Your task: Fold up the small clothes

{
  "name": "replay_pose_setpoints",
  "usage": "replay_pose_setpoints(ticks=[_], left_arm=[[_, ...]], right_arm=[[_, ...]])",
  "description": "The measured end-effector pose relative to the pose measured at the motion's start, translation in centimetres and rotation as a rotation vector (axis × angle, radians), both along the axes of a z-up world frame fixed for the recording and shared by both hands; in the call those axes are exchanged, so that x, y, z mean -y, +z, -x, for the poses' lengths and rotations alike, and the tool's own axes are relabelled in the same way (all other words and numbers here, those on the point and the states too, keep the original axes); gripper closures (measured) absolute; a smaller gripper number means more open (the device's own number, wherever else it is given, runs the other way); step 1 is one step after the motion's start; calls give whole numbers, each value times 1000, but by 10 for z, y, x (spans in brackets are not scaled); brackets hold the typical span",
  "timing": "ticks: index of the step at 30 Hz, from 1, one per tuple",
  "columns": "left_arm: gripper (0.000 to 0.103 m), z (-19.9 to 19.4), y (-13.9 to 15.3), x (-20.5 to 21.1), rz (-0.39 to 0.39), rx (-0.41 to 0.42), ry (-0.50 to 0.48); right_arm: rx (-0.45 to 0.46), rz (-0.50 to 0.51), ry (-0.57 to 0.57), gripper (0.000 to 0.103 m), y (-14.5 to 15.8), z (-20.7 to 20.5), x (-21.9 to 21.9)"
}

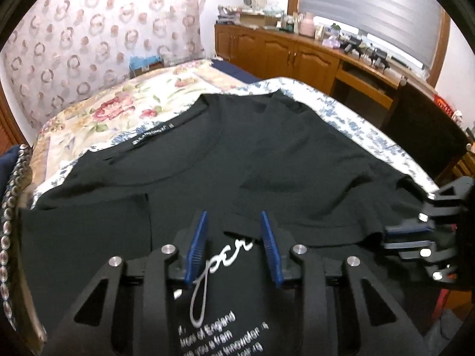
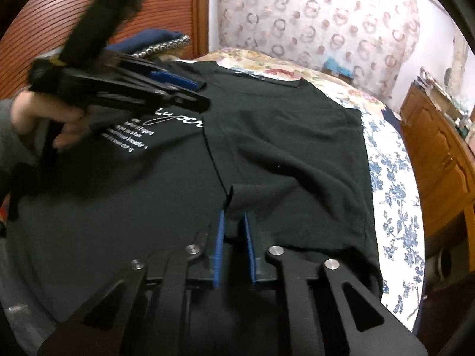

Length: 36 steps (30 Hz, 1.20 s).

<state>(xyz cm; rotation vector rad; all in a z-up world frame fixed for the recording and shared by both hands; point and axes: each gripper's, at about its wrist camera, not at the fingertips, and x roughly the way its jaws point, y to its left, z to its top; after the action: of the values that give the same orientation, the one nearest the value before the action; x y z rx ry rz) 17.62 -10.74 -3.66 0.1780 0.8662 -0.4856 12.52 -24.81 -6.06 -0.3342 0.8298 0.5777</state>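
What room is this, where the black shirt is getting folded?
Most likely a bedroom. The black shirt lies on a bed with a flowered bedspread, a patterned curtain hangs behind it, and wooden cabinets stand along the wall under a window.

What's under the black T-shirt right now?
The black T-shirt lies on a floral bedspread, whose blue-flowered edge shows along one side and whose pink-flowered part shows past the collar. Whatever lies directly beneath the shirt is covered.
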Motion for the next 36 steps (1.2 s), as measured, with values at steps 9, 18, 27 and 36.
replay_pose_setpoints(ticks=[9, 18, 27, 36], left_arm=[[83, -14, -12, 11, -19, -58, -43], [102, -9, 14, 1, -16, 13, -30], [98, -15, 16, -15, -61, 26, 6], [53, -14, 45, -79, -76, 102, 89]], right_arm=[[22, -25, 28, 101, 6, 8, 10], [-3, -93, 66, 103, 15, 14, 15], [-34, -124, 83, 103, 14, 14, 10], [14, -119, -26, 52, 30, -20, 30]])
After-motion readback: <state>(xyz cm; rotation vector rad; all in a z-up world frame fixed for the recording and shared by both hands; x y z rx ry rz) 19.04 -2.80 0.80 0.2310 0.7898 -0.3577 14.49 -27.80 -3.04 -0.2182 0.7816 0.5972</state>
